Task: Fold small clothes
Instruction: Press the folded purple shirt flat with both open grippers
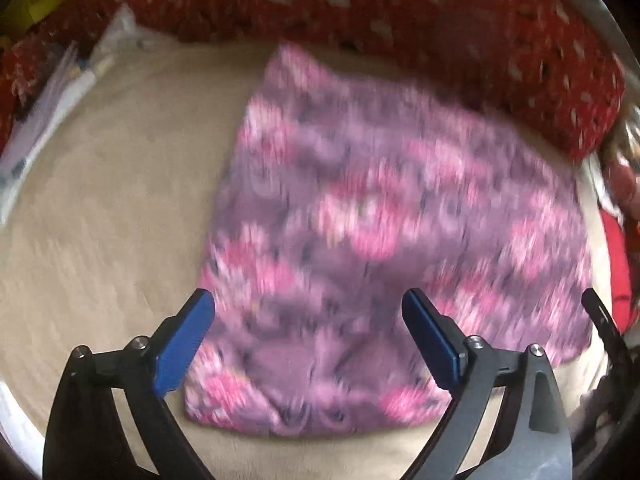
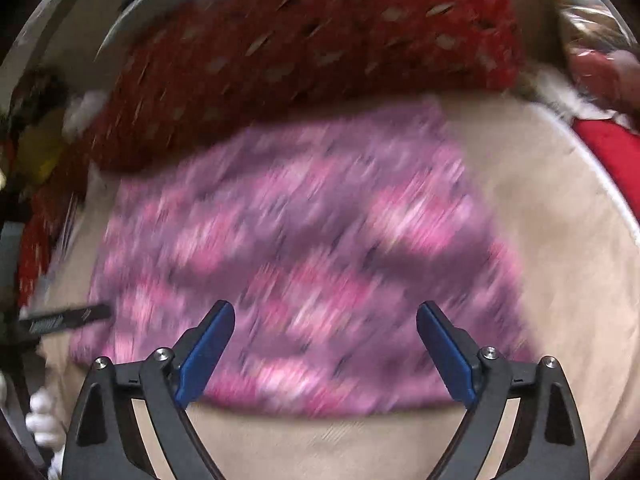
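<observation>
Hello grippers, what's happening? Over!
Left gripper open, right gripper open, both empty. Pink garment flat on beige surface. Red blanket behind, nothing blocking.

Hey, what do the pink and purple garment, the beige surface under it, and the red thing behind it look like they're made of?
Pink and purple garment: looks like soft cloth with a printed floral pattern, matte; blur hides the weave. Beige surface: seemingly a plush, short-pile fabric, matte, with faint streaks. Red blanket: probably an open knit or crochet, judging by the pale gaps across it.
</observation>
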Demonstrator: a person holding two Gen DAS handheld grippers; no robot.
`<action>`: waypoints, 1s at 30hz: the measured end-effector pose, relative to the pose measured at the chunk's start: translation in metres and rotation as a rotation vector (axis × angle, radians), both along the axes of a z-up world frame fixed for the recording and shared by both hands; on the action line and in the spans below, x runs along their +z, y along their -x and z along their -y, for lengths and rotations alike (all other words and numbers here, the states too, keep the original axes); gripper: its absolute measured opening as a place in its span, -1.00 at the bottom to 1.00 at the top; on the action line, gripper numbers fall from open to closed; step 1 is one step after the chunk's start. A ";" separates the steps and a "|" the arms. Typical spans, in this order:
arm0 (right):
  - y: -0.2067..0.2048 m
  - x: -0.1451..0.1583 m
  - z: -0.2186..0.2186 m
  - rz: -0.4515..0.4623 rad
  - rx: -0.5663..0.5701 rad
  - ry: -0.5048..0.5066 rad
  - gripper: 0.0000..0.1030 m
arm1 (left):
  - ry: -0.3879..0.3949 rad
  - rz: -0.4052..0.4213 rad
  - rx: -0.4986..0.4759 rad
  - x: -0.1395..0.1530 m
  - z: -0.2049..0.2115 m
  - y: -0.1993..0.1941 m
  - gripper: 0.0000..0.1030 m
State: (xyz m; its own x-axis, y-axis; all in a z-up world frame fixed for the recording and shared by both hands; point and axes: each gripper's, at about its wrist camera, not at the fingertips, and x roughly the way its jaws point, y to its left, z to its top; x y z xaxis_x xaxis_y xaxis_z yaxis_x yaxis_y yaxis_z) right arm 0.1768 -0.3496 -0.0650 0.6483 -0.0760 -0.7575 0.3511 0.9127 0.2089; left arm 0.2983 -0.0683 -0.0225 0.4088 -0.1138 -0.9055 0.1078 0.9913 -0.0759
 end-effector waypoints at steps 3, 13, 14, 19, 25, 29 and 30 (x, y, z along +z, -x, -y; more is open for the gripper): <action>-0.016 -0.003 0.038 0.007 -0.082 -0.020 0.52 | -0.004 0.011 0.025 0.006 0.007 -0.025 0.85; -0.031 -0.015 0.080 0.022 -0.079 -0.063 0.34 | 0.085 -0.085 0.122 -0.020 -0.006 -0.073 0.85; -0.037 -0.012 0.088 0.038 -0.092 -0.086 0.38 | 0.091 -0.067 0.121 -0.013 -0.004 -0.076 0.85; -0.079 -0.015 0.117 0.020 -0.160 -0.130 0.39 | 0.035 -0.003 0.072 0.005 0.020 -0.105 0.85; -0.109 -0.043 0.129 -0.092 -0.174 -0.134 0.34 | -0.035 -0.096 0.100 -0.044 0.015 -0.132 0.94; -0.115 -0.037 0.113 -0.121 -0.147 -0.015 0.36 | 0.077 -0.122 0.162 -0.048 -0.008 -0.137 0.97; -0.115 -0.034 0.112 -0.121 -0.142 -0.004 0.33 | 0.070 -0.123 0.158 -0.046 -0.009 -0.136 0.95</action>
State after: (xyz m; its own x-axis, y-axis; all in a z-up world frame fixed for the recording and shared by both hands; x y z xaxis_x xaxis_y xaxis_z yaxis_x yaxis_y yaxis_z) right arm 0.2918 -0.4613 -0.0992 0.5352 -0.1575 -0.8299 0.4996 0.8512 0.1606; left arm 0.4346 -0.0593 -0.0685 0.3133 -0.1211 -0.9419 -0.0626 0.9870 -0.1478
